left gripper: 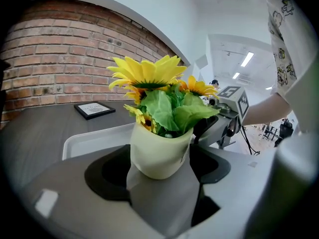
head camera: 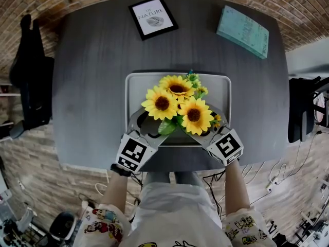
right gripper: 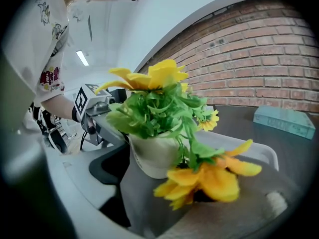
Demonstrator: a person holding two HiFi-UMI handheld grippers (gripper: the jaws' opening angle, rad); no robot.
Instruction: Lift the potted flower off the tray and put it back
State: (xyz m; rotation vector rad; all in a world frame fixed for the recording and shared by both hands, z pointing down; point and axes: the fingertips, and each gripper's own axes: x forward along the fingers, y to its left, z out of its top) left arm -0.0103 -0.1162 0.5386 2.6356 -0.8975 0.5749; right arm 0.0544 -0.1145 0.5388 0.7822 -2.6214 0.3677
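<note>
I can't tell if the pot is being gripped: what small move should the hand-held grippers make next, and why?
Probably draw the left hand-held gripper and right hand-held gripper straight back. The pot appears to rest on the tray, and both pairs of jaws stand open beside it, so it looks already set down.

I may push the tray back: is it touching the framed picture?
Apart. The head view shows bare table between the framed picture and the far rim of the tray.

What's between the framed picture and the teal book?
Nothing. Between the framed picture and the teal book there is only bare dark table. The head view shows it.
</note>
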